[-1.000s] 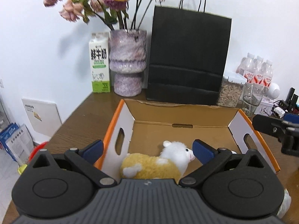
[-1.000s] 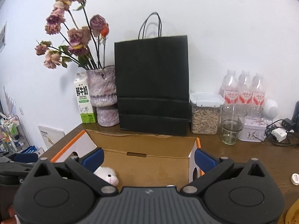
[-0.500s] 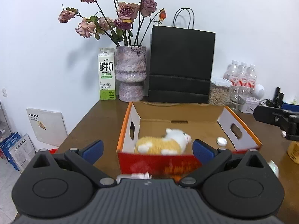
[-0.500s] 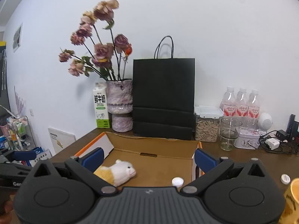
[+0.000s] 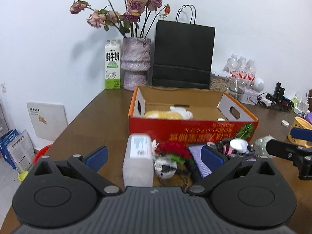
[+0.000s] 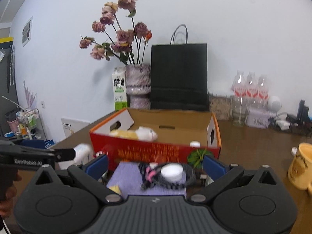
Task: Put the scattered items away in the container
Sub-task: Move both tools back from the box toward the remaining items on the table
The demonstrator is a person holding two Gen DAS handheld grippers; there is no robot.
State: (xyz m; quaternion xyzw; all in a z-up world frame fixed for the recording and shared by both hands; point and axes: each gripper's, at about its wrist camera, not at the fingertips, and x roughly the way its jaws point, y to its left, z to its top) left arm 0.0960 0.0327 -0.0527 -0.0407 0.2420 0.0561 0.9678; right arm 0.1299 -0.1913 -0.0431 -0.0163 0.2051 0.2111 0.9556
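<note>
A red cardboard box (image 5: 193,131) (image 6: 152,152) with an orange rim stands open on the brown table. In it lie a yellow and white plush toy (image 5: 167,114) (image 6: 136,133) and a small white cap (image 5: 221,119) (image 6: 195,144). In front of the box lies a pile: a clear plastic bottle (image 5: 137,156), a red flower piece (image 5: 173,150), a purple cloth (image 6: 128,177), a black coiled cable (image 6: 175,181) and a white round lid (image 6: 172,172). My left gripper (image 5: 154,157) hangs open over the bottle side. My right gripper (image 6: 156,165) is open above the cloth and cable.
Behind the box stand a milk carton (image 5: 112,66), a vase of dried roses (image 5: 135,62), a black paper bag (image 5: 182,56), water bottles (image 5: 240,71) and a jar. A yellow mug (image 6: 300,167) sits at the right, with cables (image 5: 273,101) beyond it. A hand (image 6: 5,195) shows at the left.
Both grippers have drawn back from over the box to the table in front of it, bringing the pile into view. The plush toy stays in the box.
</note>
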